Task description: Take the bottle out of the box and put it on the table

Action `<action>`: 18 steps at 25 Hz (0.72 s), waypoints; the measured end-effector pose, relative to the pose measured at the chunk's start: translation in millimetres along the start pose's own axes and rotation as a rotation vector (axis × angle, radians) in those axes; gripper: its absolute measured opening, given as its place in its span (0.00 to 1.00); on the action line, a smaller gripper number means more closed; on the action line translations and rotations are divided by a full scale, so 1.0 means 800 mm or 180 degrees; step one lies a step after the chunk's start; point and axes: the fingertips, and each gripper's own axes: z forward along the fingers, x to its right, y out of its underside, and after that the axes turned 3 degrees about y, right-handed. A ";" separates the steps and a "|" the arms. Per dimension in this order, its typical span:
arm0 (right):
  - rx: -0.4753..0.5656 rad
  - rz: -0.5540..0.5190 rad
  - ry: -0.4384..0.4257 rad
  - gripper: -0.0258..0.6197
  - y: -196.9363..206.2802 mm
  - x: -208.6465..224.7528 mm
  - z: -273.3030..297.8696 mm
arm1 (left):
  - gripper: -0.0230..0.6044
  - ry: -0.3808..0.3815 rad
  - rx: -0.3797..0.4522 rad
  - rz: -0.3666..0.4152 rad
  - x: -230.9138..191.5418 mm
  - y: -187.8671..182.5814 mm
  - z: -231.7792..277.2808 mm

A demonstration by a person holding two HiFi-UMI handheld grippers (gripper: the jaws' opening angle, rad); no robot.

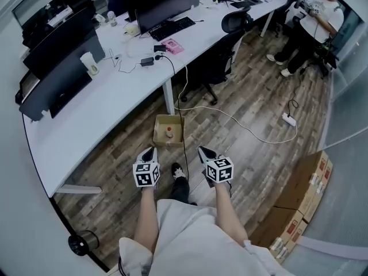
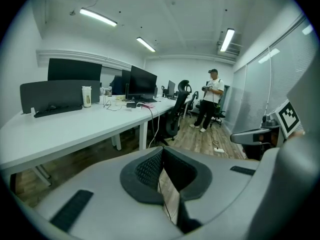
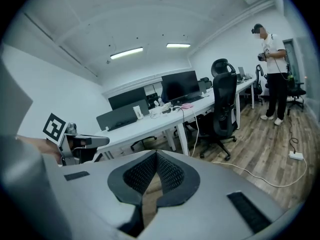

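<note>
The box (image 1: 168,122) sits open on the wood floor (image 1: 253,96) at the centre of the head view, just below the edge of the long white surface (image 1: 115,96) that runs from lower left to upper right. The bottle (image 1: 169,133) stands upright inside the box. The left hand-held gripper (image 1: 150,152) and the right hand-held gripper (image 1: 203,152) hover side by side below the box, apart from it, both pointing up the frame toward it. Each has its jaws closed tip to tip with nothing between them. A white cable (image 1: 241,122) trails over the floor right of the box. A person (image 1: 319,16) stands in the upper right corner, and cartons (image 1: 305,194) are stacked at lower right.
</note>
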 end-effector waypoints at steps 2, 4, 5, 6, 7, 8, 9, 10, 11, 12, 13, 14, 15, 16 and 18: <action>-0.0005 -0.0001 0.0020 0.10 -0.019 0.018 0.013 | 0.06 -0.0018 0.0028 -0.0042 -0.010 -0.020 0.025; -0.0050 -0.0037 0.0068 0.10 -0.033 0.035 0.033 | 0.06 -0.0079 0.0055 -0.0121 -0.027 -0.036 0.047; -0.0110 -0.0086 0.0103 0.10 -0.039 0.044 0.047 | 0.06 -0.0119 0.0069 -0.0177 -0.036 -0.043 0.057; -0.0194 -0.0157 0.0134 0.10 -0.043 0.051 0.062 | 0.06 -0.0149 0.0072 -0.0232 -0.044 -0.049 0.068; -0.0279 -0.0232 0.0146 0.10 -0.047 0.057 0.075 | 0.06 -0.0163 0.0061 -0.0275 -0.050 -0.053 0.080; -0.0342 -0.0291 0.0132 0.10 -0.052 0.060 0.088 | 0.06 -0.0164 0.0043 -0.0308 -0.055 -0.057 0.091; -0.0377 -0.0330 0.0091 0.10 -0.060 0.061 0.100 | 0.06 -0.0161 0.0034 -0.0337 -0.060 -0.063 0.101; -0.0398 -0.0359 0.0035 0.10 -0.068 0.061 0.112 | 0.06 -0.0158 0.0041 -0.0367 -0.065 -0.070 0.112; -0.0417 -0.0395 -0.0019 0.10 -0.077 0.061 0.125 | 0.06 -0.0154 0.0055 -0.0392 -0.071 -0.079 0.123; -0.0442 -0.0440 -0.0059 0.10 -0.085 0.061 0.138 | 0.06 -0.0147 0.0066 -0.0407 -0.078 -0.088 0.135; -0.0473 -0.0487 -0.0086 0.10 -0.091 0.062 0.151 | 0.06 -0.0134 0.0071 -0.0414 -0.085 -0.094 0.147; -0.0506 -0.0525 -0.0103 0.10 -0.095 0.064 0.163 | 0.06 -0.0119 0.0068 -0.0418 -0.091 -0.099 0.159; -0.0540 -0.0550 -0.0113 0.10 -0.098 0.067 0.174 | 0.06 -0.0108 0.0061 -0.0424 -0.098 -0.103 0.171; -0.0575 -0.0565 -0.0121 0.10 -0.101 0.071 0.186 | 0.06 -0.0105 0.0053 -0.0437 -0.105 -0.106 0.182; -0.0638 -0.0572 -0.0130 0.10 -0.108 0.078 0.210 | 0.06 -0.0115 0.0044 -0.0496 -0.122 -0.111 0.201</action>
